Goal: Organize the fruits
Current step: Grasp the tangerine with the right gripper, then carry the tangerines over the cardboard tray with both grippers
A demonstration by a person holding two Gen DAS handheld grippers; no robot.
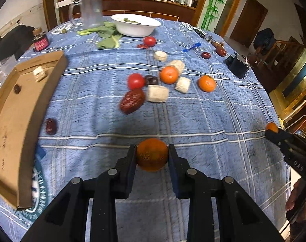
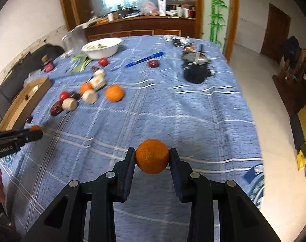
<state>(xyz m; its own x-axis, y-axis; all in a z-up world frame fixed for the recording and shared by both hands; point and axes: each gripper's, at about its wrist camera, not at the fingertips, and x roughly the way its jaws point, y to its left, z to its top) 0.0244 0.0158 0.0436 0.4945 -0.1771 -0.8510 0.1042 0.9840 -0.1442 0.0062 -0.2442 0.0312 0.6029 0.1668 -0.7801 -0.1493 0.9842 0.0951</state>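
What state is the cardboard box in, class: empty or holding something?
Holding something: the cardboard box has a pale block and a small dark fruit inside.

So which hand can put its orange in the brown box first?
Probably the left tool: its round orange tangerine hangs right beside the brown cardboard box. The right tool is farther away.

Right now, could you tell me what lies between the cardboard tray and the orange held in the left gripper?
In the left wrist view, only one dark red date lies on the blue cloth between the cardboard tray and the orange in the left gripper.
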